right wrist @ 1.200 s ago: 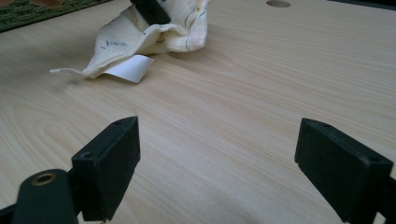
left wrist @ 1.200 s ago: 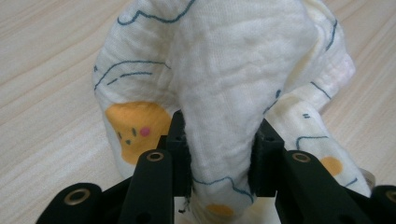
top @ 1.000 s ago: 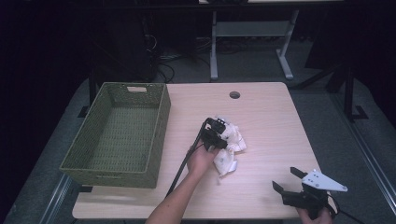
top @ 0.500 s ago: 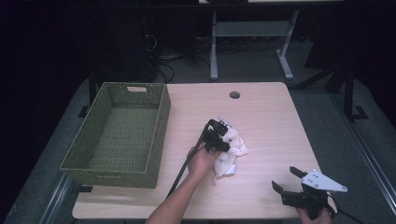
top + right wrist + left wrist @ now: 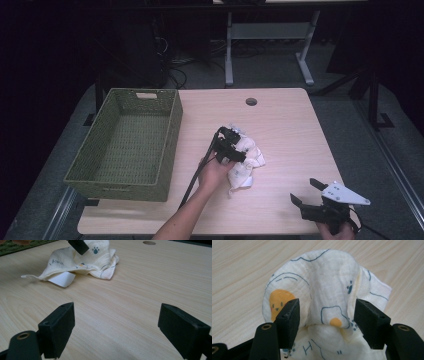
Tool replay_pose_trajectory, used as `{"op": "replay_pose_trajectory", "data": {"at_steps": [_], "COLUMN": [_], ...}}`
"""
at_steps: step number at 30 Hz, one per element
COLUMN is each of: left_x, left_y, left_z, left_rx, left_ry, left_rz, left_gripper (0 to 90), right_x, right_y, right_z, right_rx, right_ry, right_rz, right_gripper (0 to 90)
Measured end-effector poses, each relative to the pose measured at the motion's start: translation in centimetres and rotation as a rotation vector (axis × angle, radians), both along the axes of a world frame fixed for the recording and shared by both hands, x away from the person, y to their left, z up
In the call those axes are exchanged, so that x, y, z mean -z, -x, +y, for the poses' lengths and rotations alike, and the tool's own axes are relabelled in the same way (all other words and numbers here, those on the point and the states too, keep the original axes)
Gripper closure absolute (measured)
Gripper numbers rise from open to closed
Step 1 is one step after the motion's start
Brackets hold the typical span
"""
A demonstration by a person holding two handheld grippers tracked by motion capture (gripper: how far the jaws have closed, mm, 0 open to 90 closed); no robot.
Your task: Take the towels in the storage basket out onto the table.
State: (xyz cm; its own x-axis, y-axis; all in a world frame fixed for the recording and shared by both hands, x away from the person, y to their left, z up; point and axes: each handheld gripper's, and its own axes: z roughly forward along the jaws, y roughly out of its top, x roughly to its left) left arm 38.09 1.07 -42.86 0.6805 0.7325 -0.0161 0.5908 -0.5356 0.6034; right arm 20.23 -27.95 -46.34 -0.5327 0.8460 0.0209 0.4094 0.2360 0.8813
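Landmark: the green woven basket stood on the left part of the wooden table; I placed everything else against it.

Cloth: the crumpled white cloth lay on the table just to the right of the basket, apart from its wall. In my left gripper view the cloth showed blue line drawings, paw prints and 2 orange patches, and it bulged up in a rounded hump.

Label: a white tag stuck out from under the cloth on the side away from the basket.

Left gripper: my left gripper sat over the cloth, right of the basket. Its jaws had just been opening and stood partly apart, 1 on each side of the hump. The cloth rose between them, and I could see a gap at the right pad, so I took it as released rather than pinched.

Right gripper: my right gripper hovered near the table's front edge, well apart from the basket and from the cloth. Its 2 jaws stood wide with only bare tabletop between them.

Table hole: a round hole lay in the tabletop beyond the cloth, to the right of the basket's far end.
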Motion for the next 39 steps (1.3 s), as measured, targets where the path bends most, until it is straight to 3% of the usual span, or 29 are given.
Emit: {"op": "replay_pose_trajectory", "data": {"at_steps": [6,11,13,29,35,39], "left_x": [-0.5,-0.9,-1.0,-1.2,-1.4,-1.6], "left_y": [0.3,0.5,0.7,3.1,3.9,4.5], "left_z": [0.9,1.6,1.9,4.4,5.2,5.3], "left_rx": [-0.002,-0.011,-0.009,0.016,0.015,0.031], "left_ry": [0.014,0.047,0.074,0.104,0.146,0.132], "left_rz": [-0.017,-0.025,-0.010,-0.036,-0.028,-0.053], "left_gripper": [33.4,30.9,30.5,27.1,26.7,26.7], "right_x": [0.1,0.2,0.2,0.4,0.5,0.5], "right_y": [-0.1,-0.2,-0.2,-0.2,-0.3,-0.3], "right_z": [0.4,0.4,0.3,0.5,0.5,0.6], "right_rx": [-0.005,-0.004,-0.002,0.002,0.004,0.005], "right_ry": [0.014,0.019,0.018,0.032,0.033,0.038], "right_rz": [0.003,0.010,0.011,0.016,0.023,0.028], "right_gripper": [13.6,13.6,13.6,13.6,13.6,13.6]}}
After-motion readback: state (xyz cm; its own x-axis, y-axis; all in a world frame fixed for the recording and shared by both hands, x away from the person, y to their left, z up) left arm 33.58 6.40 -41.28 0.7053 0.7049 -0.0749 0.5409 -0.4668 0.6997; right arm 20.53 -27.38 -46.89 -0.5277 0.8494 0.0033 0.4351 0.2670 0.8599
